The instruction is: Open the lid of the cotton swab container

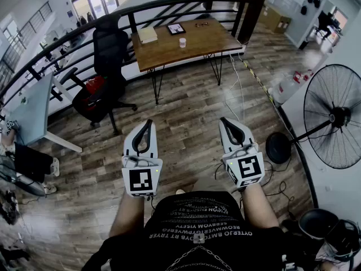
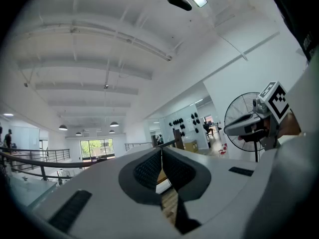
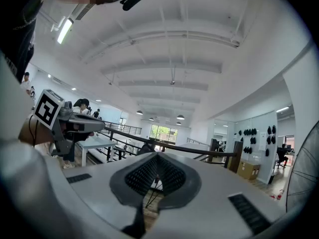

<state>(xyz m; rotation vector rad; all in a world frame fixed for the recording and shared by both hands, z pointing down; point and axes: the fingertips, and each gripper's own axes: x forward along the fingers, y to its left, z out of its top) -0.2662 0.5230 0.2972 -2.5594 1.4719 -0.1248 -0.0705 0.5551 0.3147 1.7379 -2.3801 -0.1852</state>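
Note:
I hold both grippers side by side in front of my body, over the wooden floor. The left gripper (image 1: 148, 123) (image 2: 161, 151) is shut with nothing between its jaws. The right gripper (image 1: 225, 121) (image 3: 157, 156) is also shut and empty. Both point toward a wooden table (image 1: 203, 43) some way ahead. On it stands a small white cylindrical container (image 1: 182, 42), too far off to make out its lid. Each gripper view looks up at the ceiling and shows the other gripper at its side.
A black office chair (image 1: 108, 58) stands left of the table, a black railing (image 1: 169, 4) curves behind it. A big floor fan (image 1: 333, 116) is at the right with cables on the floor. A grey desk (image 1: 31, 113) is at the left. A book (image 1: 148, 34) and a dark frame (image 1: 175, 29) lie on the table.

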